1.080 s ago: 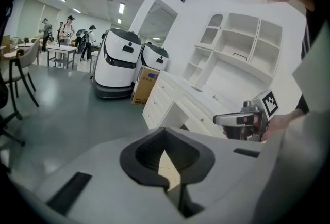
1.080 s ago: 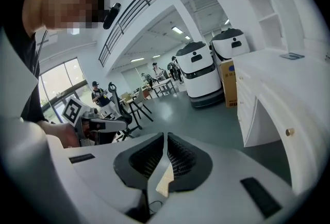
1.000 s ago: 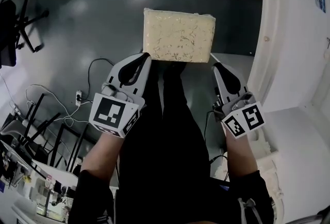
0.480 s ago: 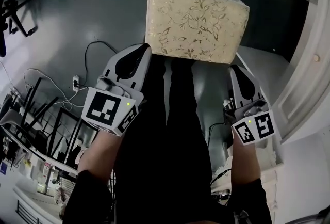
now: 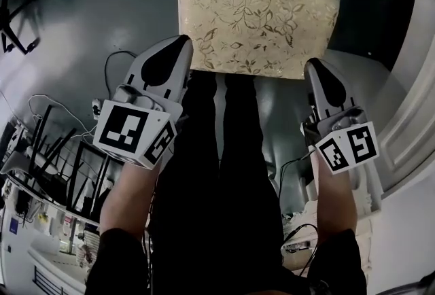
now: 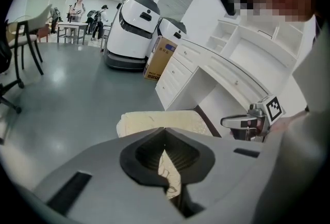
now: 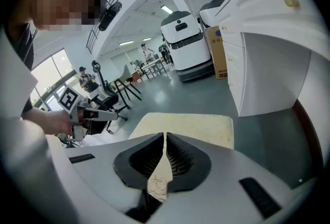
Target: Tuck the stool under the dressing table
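No lettering can be read; the print on the cardboard box (image 6: 157, 60) is too blurred.

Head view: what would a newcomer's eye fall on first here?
The stool, padded in cream with gold flowers, fills the top centre above a dark grey floor. The left gripper and right gripper flank its near edge, each with jaws shut on its fabric. The white dressing table curves along the right edge.

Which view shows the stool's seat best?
The head view: the stool shows nearly its whole patterned seat from above. The left gripper view shows only a low strip of the seat; the right gripper view shows more of it, but at a low angle.
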`<state>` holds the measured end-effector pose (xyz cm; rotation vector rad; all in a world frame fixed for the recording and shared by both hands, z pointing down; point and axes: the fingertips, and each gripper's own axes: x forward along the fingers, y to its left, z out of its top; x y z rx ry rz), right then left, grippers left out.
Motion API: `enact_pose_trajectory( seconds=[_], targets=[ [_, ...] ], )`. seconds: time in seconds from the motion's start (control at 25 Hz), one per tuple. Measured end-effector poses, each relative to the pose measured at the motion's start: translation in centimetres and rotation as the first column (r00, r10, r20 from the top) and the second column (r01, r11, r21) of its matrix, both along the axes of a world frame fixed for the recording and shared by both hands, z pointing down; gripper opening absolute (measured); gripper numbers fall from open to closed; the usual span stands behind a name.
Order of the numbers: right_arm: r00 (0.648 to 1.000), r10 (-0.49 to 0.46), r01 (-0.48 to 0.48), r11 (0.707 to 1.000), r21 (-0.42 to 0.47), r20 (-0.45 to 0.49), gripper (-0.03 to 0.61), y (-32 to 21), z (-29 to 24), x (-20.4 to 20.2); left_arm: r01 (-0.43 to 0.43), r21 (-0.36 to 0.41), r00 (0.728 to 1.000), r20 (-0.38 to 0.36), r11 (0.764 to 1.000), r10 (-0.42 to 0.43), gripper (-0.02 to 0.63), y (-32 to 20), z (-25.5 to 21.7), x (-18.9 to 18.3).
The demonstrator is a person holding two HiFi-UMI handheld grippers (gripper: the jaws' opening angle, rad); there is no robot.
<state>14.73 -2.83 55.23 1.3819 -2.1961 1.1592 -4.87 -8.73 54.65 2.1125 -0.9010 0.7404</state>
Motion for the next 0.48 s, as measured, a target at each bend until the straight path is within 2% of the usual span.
enact_pose_trajectory(
  seconds=[0.2, 0.32, 0.36, 0.4, 0.48],
  targets=[
    [1.0, -0.006, 0.006, 1.0, -0.017, -0.028, 0.023, -0.4, 1.9, 0.0, -0.003, -0.047, 0.999, -0.032, 0.999, 0.001, 0.006, 0.3, 1.9, 0.1],
    [0.999, 0.015, -0.016, 0.999, -0.028, -0.04, 0.023, -0.3, 3.1, 0.3, -0.028, -0.041, 0.999, 0.017, 0.999, 0.029, 0.011, 0.1, 3.2, -0.6],
    [0.999, 0.022, -0.024, 0.999, -0.035, -0.038, 0.024, -0.3, 3.5, 0.5, -0.037, -0.036, 0.999, 0.037, 0.999, 0.039, 0.033, 0.1, 3.7, -0.8],
    [0.999, 0.028, -0.03, 0.999, -0.044, -0.036, 0.031, -0.2, 4.0, 0.7, -0.044, -0.037, 0.998, 0.053, 0.998, 0.046, 0.086, 0.1, 4.1, -0.9],
    [0.999, 0.031, -0.034, 0.997, -0.068, -0.034, 0.154, -0.2, 4.8, 0.9, -0.042, -0.063, 0.996, 0.07, 0.997, 0.046, 0.177, 0.2, 5.2, -1.2]
  ],
)
